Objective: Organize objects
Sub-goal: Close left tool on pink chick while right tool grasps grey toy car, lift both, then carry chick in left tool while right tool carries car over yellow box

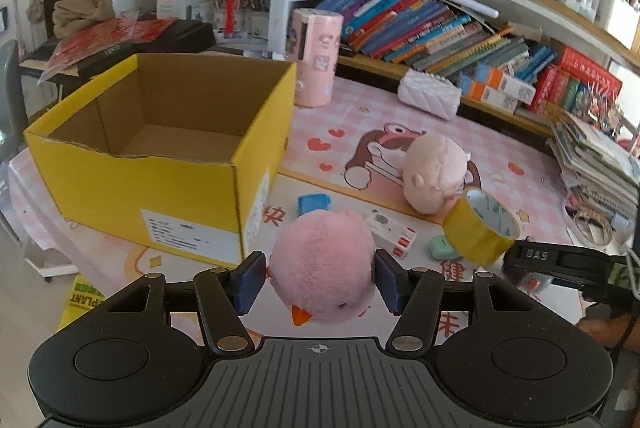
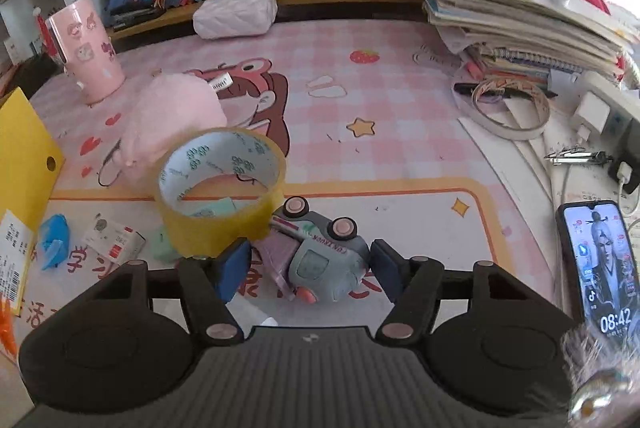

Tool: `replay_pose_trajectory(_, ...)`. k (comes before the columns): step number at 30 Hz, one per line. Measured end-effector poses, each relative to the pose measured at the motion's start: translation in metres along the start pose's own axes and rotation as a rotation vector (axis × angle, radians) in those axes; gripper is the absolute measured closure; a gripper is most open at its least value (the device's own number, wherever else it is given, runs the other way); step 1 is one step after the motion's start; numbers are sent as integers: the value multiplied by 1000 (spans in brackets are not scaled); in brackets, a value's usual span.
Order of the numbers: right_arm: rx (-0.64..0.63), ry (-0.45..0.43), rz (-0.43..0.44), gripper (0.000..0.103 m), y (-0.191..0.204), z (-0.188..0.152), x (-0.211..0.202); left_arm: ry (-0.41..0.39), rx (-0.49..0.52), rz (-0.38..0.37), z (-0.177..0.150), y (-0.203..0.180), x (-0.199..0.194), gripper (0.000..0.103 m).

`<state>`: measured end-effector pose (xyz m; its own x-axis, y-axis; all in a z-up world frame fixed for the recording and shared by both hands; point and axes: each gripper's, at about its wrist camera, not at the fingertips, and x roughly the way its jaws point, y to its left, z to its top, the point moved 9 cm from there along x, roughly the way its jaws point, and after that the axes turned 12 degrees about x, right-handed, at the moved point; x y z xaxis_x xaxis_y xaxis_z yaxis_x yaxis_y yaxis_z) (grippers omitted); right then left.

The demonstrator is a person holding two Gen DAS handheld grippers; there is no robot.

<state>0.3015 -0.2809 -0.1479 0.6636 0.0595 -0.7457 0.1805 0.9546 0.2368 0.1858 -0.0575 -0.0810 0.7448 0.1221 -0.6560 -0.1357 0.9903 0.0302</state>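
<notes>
My left gripper (image 1: 318, 282) is shut on a round pink plush chick (image 1: 322, 266) with an orange beak, held above the mat just right of the open yellow cardboard box (image 1: 160, 184). My right gripper (image 2: 306, 272) stands open. A yellow tape roll (image 2: 220, 188) hangs over its left finger, tilted and off the mat; the roll also shows in the left wrist view (image 1: 482, 230). A grey toy truck (image 2: 320, 256) lies on its side on the mat between the right fingers. A second pale pink plush (image 1: 434, 172) lies on the mat behind.
On the pink mat (image 2: 400, 148) lie a blue packet (image 1: 313, 203), a small white box (image 1: 394, 234) and a mint case (image 1: 442, 246). A pink cup (image 2: 86, 48), a white quilted pouch (image 2: 236, 14), a book stack (image 2: 520, 24) and a phone (image 2: 600, 260) ring the edges.
</notes>
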Motion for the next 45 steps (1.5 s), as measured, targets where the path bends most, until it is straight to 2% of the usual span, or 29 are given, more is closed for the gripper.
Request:
replay_pose_trajectory(5, -22, -101, 28, 40, 18, 7, -35, -20, -18, -13, -1, 14, -7, 45)
replay_pose_trajectory(10, -64, -113, 96, 40, 52, -8, -68, -41, -30, -13, -6, 39, -20, 45)
replay_pose_trajectory(20, -260, -37, 245, 40, 158, -98, -119, -37, -76, 56, -47, 132, -62, 45)
replay_pose_trajectory(27, -349, 19, 279, 39, 222, -173, -149, -24, -119, 118, -84, 209, -97, 45)
replay_pose_trajectory(34, -381, 66, 319, 39, 270, -239, -173, -5, -113, 161, -112, 263, -123, 45)
replay_pose_trajectory(39, -375, 67, 342, 39, 294, -262, -188, -14, -99, 177, -119, 286, -137, 45)
replay_pose_trajectory(45, -380, 66, 350, 39, 312, -273, -196, -23, -110, 178, -126, 303, -145, 45)
